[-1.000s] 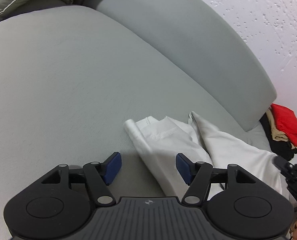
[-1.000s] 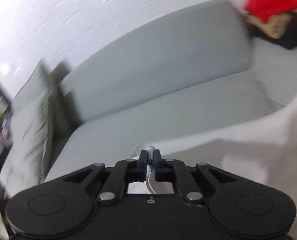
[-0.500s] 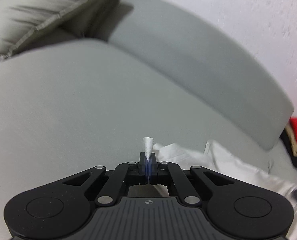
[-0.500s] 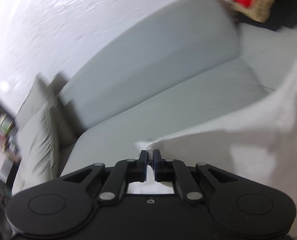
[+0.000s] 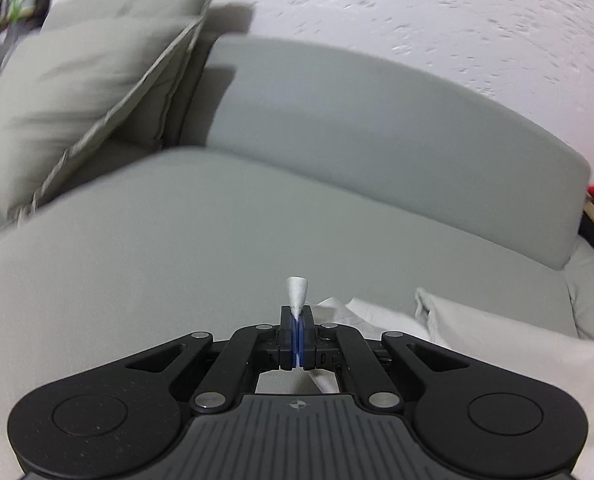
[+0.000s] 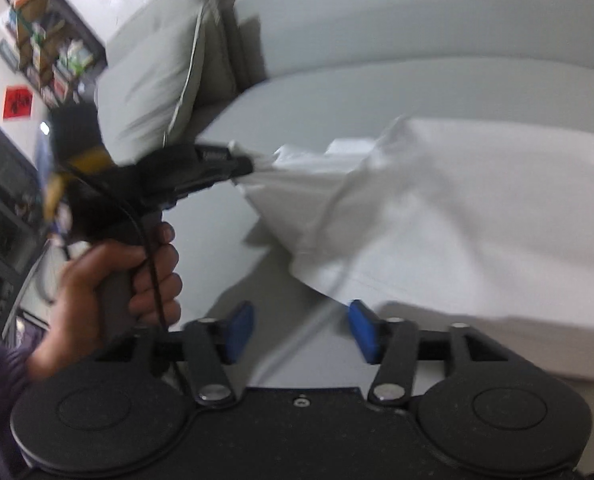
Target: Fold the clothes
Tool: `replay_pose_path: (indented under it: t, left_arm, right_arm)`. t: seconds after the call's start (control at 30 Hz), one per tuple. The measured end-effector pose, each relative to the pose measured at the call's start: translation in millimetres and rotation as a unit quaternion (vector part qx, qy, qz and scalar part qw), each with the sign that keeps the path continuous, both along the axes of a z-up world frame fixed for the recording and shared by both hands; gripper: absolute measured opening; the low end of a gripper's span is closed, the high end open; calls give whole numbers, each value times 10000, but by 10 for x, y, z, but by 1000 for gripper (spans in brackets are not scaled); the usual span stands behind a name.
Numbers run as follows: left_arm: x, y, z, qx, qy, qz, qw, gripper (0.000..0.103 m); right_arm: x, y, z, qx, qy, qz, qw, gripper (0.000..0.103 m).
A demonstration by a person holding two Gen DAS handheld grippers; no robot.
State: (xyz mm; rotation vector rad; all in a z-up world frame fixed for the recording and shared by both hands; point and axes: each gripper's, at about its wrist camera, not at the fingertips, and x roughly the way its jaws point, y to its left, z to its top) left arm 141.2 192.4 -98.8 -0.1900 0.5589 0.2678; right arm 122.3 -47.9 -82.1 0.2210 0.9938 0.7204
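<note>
Pinching one corner of the white garment (image 6: 437,208) above the grey sofa (image 5: 217,248), the left gripper (image 5: 297,340) lifts it taut for folding, while the right gripper (image 6: 301,326), jaws spread and empty, hovers just below the cloth's hanging edge.

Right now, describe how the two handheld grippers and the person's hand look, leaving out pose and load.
Both grippers are black plastic with round caps, silver pivot screws and blue finger pads. The left gripper has a ribbed grey top plate with a small crosshair mark. The right gripper has a plain black plate. In the right wrist view, the bare left hand, with a dark purple sleeve, wraps a grey pistol handle with a black cable.
</note>
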Motion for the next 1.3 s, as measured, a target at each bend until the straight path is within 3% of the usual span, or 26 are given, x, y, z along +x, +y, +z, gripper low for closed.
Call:
replay_pose_path:
  t: [0.07,0.13,0.17,0.2,0.23,0.27,0.3,0.33,0.4,0.43,0.47,0.57,0.6,0.63,0.67,0.7,0.73,0.8,0.87,0.93,1.1,1.13,1.2,1.23,1.27,1.3]
  left_arm:
    - [-53,-269,145,726,-306,-382,9962,0]
    - [-148,-702,259,1533,-626,-1067,9804,0]
    - [-208,-948,288,1940,-743,-1497,9667,0]
    - [-290,-1209,254,2370,-743,-2014,9475,0]
    - [-382,-1463,175,2803,-653,-2551,9231,5]
    - [-473,-1717,96,3221,-559,-3075,8936,20]
    - [-567,-1925,-1,3524,-361,-3552,8651,23]
    - [-670,-2014,-78,3614,-139,-3838,8496,26]
    - [-893,-2041,-140,3581,88,-4076,8400,30]
    - [-1004,-2055,-171,3563,201,-4192,8348,38]
    - [-1081,-2010,-143,3406,281,-4173,8421,43]
    - [-1150,-1616,138,2339,387,-3516,9056,56]
    - [-1103,-1385,225,1805,397,-3116,9321,61]
    - [-1039,-1144,274,1268,428,-2672,9543,72]
    - [-955,-892,279,731,485,-2180,9720,76]
    - [-853,-655,250,211,611,-1711,9831,72]
    - [-724,-448,172,-290,855,-1293,9875,65]
    - [-504,-158,0,-1416,1263,-861,9781,62]
    - [-368,3,-168,-2391,1354,-870,9576,61]
    - [-256,33,-314,-2810,1465,-904,9441,61]
    - [-1,-143,-430,-3353,1549,-1228,9211,60]
    - [73,-173,-464,-3451,1587,-1296,9159,56]
    - [214,-252,-530,-3519,1755,-1380,9090,30]
    - [274,-307,-549,-3450,1885,-1368,9093,5]
    - [299,-351,-537,-3312,1952,-1306,9138,6]
    - [277,-390,-476,-3056,1888,-1219,9252,6]
  right_arm:
    - [-131,-381,68,215,43,-186,9996,57]
    - [-266,-705,70,290,66,-489,9984,58]
    - [-314,-843,59,322,70,-660,9973,59]
    - [-351,-973,46,358,72,-834,9958,59]
    - [-373,-1082,15,421,81,-1015,9939,59]
    - [-382,-1186,-13,501,104,-1197,9915,59]
    - [-387,-1277,-25,550,126,-1346,9893,59]
    - [-390,-1362,-33,583,144,-1478,9872,59]
    - [-407,-1531,-40,643,142,-1696,9833,64]
    - [-426,-1601,-40,682,101,-1741,9823,67]
    - [-447,-1665,-42,728,59,-1776,9814,70]
    - [-463,-1828,-84,813,-39,-1954,9773,72]
    - [-463,-1877,-102,864,-91,-2063,9746,73]
    - [-460,-1924,-121,927,-153,-2195,9711,73]
    - [-458,-1971,-141,989,-215,-2325,9673,73]
    - [-461,-2023,-170,1057,-258,-2452,9634,72]
    - [-467,-2078,-204,1126,-292,-2576,9592,72]
    - [-465,-2158,-284,1180,-172,-2775,9533,72]
    - [-468,-2224,-365,1256,0,-2991,9459,72]
    - [-504,-2333,-437,1447,151,-3183,9368,72]
    - [-561,-2540,-540,1708,238,-3597,9170,72]
    - [-558,-2572,-555,1724,248,-3676,9135,72]
    - [-554,-2631,-590,1769,295,-3830,9062,72]
    - [-553,-2644,-608,1786,341,-3879,9036,72]
    - [-552,-2650,-623,1794,385,-3917,9016,72]
    - [-550,-2656,-639,1802,428,-3955,8996,72]
